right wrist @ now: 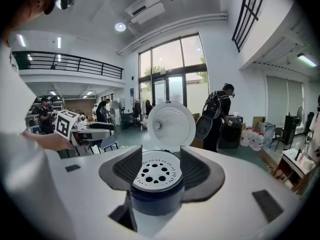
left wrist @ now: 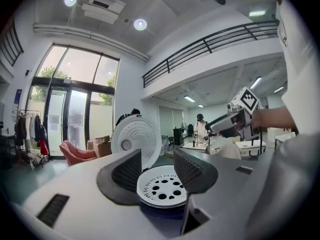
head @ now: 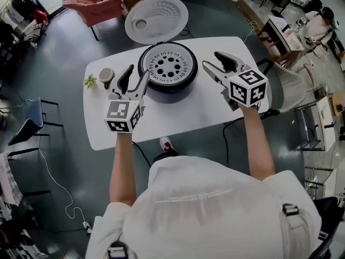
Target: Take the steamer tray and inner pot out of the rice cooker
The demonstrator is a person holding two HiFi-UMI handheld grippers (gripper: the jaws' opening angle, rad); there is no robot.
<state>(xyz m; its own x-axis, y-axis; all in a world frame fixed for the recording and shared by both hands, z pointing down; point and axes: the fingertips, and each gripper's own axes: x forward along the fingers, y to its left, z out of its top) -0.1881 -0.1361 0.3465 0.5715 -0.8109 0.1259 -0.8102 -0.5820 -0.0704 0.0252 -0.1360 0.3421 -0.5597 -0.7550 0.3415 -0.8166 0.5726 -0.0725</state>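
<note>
The dark rice cooker [head: 171, 85] stands mid-table with its white lid [head: 156, 19] swung up at the back. A white steamer tray [head: 168, 66] with round holes sits in its mouth, and the inner pot under it is hidden. My left gripper [head: 136, 75] hovers open at the cooker's left side, apart from it. My right gripper [head: 214, 60] hovers open at its right side, also apart. The tray [left wrist: 162, 186] shows beyond the open jaws in the left gripper view. In the right gripper view the tray [right wrist: 156, 171] and cooker body [right wrist: 155, 199] are framed by open, empty jaws.
A small green plant [head: 89, 81] and a round beige object [head: 106, 74] sit on the white table [head: 178, 120] left of the cooker. A pink chair [head: 94, 4] stands behind, a blue chair [head: 27, 120] to the left, desks at the right.
</note>
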